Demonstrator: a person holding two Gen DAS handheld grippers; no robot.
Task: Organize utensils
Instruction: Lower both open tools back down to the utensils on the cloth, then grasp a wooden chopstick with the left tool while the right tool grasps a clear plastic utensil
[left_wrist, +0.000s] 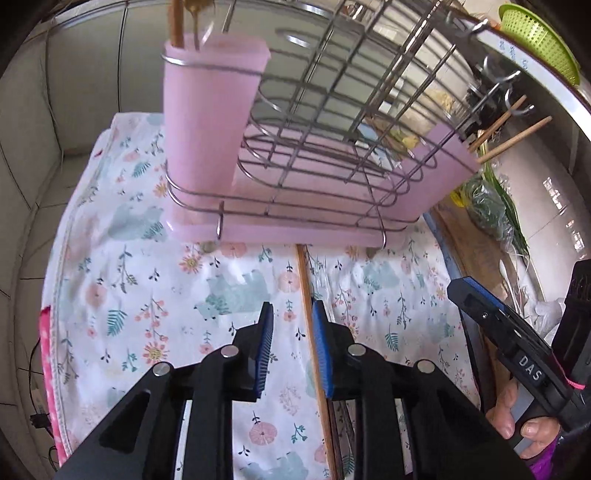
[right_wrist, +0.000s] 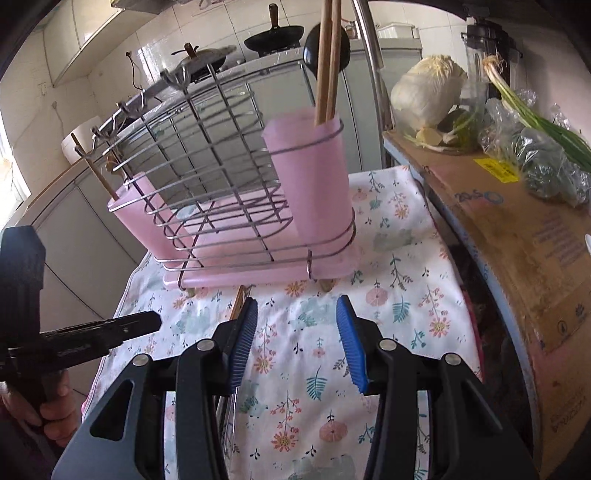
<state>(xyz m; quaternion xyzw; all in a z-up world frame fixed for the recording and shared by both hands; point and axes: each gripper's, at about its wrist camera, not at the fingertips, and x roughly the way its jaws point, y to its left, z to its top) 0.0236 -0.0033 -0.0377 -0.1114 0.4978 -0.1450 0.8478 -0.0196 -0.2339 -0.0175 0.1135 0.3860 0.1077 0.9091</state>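
A wire rack (left_wrist: 325, 122) with a pink tray and two pink utensil cups stands on a floral cloth (left_wrist: 147, 280). The near cup (left_wrist: 207, 110) holds wooden utensils; in the right wrist view that cup (right_wrist: 314, 177) holds two wooden chopsticks (right_wrist: 327, 59) and a black ladle. The far cup (right_wrist: 136, 221) holds one stick. A wooden chopstick (left_wrist: 310, 317) lies on the cloth, running between the fingers of my left gripper (left_wrist: 291, 317), which is open just above it. My right gripper (right_wrist: 297, 314) is open and empty over the cloth; the chopstick's end (right_wrist: 238, 301) and a metal utensil lie beside its left finger.
A cardboard box (right_wrist: 517, 221) with cabbage, scallions and bagged greens stands to the right of the cloth. A green colander (left_wrist: 539, 37) sits behind the rack. Woks sit on a stove at the back (right_wrist: 273, 37). Cabinets lie to the left.
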